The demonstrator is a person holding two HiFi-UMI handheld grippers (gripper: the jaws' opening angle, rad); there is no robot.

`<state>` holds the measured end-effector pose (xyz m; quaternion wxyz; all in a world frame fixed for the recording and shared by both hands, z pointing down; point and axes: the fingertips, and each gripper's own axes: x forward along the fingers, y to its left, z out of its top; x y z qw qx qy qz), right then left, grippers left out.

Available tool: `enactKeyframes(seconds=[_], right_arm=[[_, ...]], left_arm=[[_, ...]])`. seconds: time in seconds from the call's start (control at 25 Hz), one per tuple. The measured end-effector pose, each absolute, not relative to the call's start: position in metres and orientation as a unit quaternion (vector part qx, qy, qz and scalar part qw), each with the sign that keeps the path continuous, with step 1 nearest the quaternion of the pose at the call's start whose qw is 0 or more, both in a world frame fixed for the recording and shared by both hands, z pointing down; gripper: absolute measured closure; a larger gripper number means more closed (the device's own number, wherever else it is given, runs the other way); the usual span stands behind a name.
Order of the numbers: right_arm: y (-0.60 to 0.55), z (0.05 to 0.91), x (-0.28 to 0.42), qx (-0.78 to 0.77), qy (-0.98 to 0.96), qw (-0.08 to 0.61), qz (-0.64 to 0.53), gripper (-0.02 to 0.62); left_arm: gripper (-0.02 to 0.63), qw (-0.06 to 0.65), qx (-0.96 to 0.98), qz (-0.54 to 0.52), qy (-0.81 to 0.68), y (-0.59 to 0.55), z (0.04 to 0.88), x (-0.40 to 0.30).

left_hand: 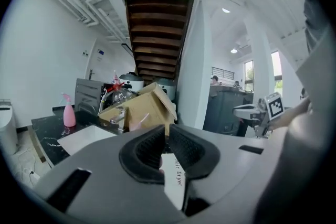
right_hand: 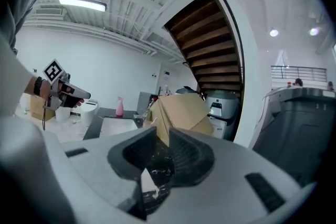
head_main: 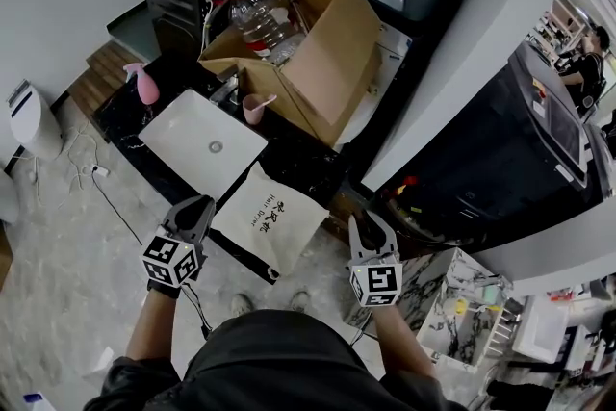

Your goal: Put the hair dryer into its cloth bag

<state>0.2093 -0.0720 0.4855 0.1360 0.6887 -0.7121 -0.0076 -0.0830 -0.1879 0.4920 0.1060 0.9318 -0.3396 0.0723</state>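
A cream cloth bag (head_main: 271, 218) printed "Hair Dryer" hangs in the air in front of the black counter, stretched between my two grippers. My left gripper (head_main: 197, 207) is shut on the bag's left edge. In the left gripper view the printed cloth (left_hand: 173, 178) sits pinched between the black pads (left_hand: 149, 150). My right gripper (head_main: 368, 221) is at the bag's right side. In the right gripper view a small white corner of cloth (right_hand: 148, 184) shows low between its nearly closed jaws. No hair dryer shows in any view.
Beyond the bag, the black counter (head_main: 303, 164) carries a white sink (head_main: 202, 141), a pink cup (head_main: 256, 107), a pink spray bottle (head_main: 146, 84) and an open cardboard box (head_main: 322, 63) holding a plastic bottle (head_main: 258, 20). A marble-patterned box (head_main: 452, 303) stands at my right.
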Motion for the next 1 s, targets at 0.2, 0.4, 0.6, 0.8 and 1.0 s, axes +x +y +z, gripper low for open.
enactKeyframes(seconds=[0.2, 0.4, 0.6, 0.8, 1.0], right_arm=[[-0.060, 0.474, 0.212, 0.701, -0.704, 0.117, -0.018, 0.567], [-0.055, 0.470, 0.210, 0.704, -0.701, 0.111, -0.022, 0.592], [-0.052, 0.471, 0.211, 0.706, -0.698, 0.112, -0.024, 0.594], [-0.051, 0.472, 0.212, 0.709, -0.696, 0.112, -0.021, 0.595], [-0.051, 0.473, 0.213, 0.710, -0.695, 0.111, -0.018, 0.595]], left_arm=[[0.596, 0.074, 0.932, 0.073, -0.348, -0.171, 0.482, -0.089], [0.604, 0.072, 0.927, 0.062, -0.363, -0.170, 0.477, -0.100], [0.604, 0.077, 0.925, 0.061, -0.366, -0.166, 0.480, -0.104], [0.604, 0.078, 0.925, 0.063, -0.367, -0.166, 0.483, -0.104], [0.604, 0.079, 0.925, 0.062, -0.367, -0.167, 0.482, -0.103]])
